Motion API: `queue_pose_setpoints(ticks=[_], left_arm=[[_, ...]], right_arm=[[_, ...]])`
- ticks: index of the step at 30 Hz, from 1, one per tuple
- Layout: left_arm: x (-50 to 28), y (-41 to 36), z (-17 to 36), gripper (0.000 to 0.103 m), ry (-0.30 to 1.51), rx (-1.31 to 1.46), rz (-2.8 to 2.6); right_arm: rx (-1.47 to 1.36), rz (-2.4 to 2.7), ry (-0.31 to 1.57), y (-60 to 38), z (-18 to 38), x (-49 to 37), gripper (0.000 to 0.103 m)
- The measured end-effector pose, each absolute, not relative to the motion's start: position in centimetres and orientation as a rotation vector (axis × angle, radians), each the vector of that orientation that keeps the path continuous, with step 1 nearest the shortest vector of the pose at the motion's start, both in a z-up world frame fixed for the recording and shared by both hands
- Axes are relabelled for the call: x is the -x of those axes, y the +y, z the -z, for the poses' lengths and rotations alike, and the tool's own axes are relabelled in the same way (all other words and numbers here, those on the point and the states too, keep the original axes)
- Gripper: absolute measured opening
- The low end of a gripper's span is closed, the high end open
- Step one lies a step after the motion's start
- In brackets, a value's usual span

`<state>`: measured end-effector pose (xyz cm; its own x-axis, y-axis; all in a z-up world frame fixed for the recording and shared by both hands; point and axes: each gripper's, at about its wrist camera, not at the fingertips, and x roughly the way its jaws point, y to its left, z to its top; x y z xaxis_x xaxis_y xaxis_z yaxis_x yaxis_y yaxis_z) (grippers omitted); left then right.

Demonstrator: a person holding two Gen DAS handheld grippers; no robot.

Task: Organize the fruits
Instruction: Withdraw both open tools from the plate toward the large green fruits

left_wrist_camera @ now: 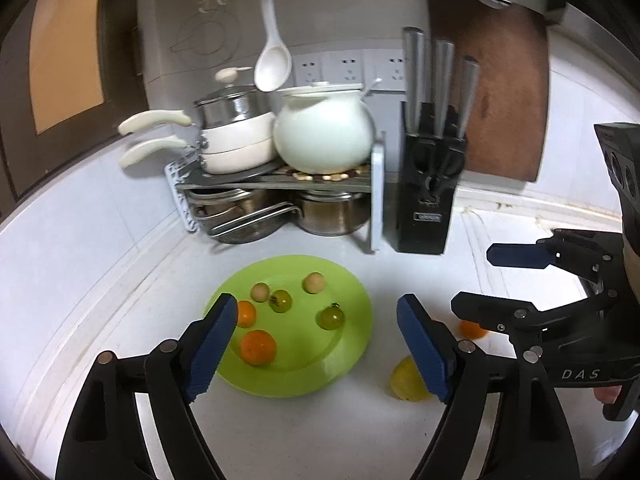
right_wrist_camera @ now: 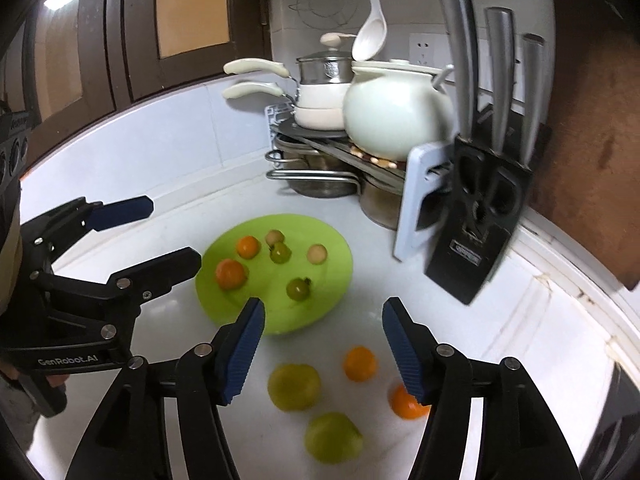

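Black left gripper (left_wrist_camera: 316,344), blue ribbed pads, silver pivot screws, white lettering

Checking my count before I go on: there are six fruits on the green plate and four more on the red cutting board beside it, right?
Not quite. The four loose fruits lie on the white countertop, not a cutting board, as the right wrist view shows. Six fruits on the green plate is right.

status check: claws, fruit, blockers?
Left claw open, empty. Right claw open, empty. Green plate holds six fruits; two oranges and two yellow-green fruits loose on counter. Nothing in the way.
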<state>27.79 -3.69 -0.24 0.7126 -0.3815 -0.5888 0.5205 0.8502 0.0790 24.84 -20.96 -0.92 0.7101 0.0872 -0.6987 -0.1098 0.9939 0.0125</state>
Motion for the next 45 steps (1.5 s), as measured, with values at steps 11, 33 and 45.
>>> queue_pose_setpoints(ticks=[11, 33, 45], left_arm=[[-25.2, -4.1, 2.6, 0.087, 0.556, -0.313, 0.585], [-24.6, -7.8, 10.4, 0.086, 0.606, -0.568, 0.843], [-25.7, -9.2, 12.5, 0.084, 0.615, -0.614, 0.884]], right_arm=[[-0.025, -0.042, 0.841, -21.6, 3.9, -21.9, 0.063], [-0.016, -0.008, 1.021, -22.1, 10.0, -20.5, 0.063], [0.008, -0.02, 1.067, -22.7, 11.8, -21.4, 0.063]])
